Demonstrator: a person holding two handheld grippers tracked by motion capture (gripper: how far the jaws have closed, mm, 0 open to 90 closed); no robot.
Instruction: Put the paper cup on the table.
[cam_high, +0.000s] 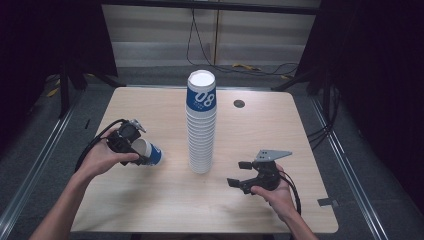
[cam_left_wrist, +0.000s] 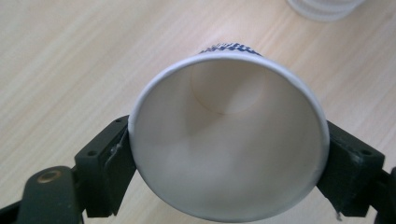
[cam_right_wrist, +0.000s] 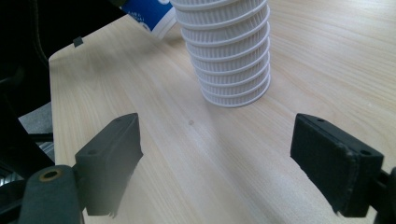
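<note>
We look down on a pale wooden table with a fine straight grain, rounded corners and a small dark round fitting set into its far side. At its middle stands the tall stack of paper cups, upside down: a column of white rolled rims, ribbed like stacked rings, topped by a blue cup printed with white numerals and a flat white base. In the right gripper view the stack's lower rims sit flat on the wood just ahead of us.

To the left of the stack, near it but apart, we hold a single paper cup on its side, blue outside and smooth matte white inside. In the left gripper view this cup opens its round mouth towards us, its thin rolled rim pressed on both sides by the black blocky jaws; the left gripper is clamped across the cup near its mouth. Our left hand wraps the handle, with the forearm angled in from the lower left.

The right gripper sits low over the table to the right of the stack, jaws spread wide with nothing between them, pointing left towards the stack. Our right hand grips it from behind, with the wrist bent inward.
</note>
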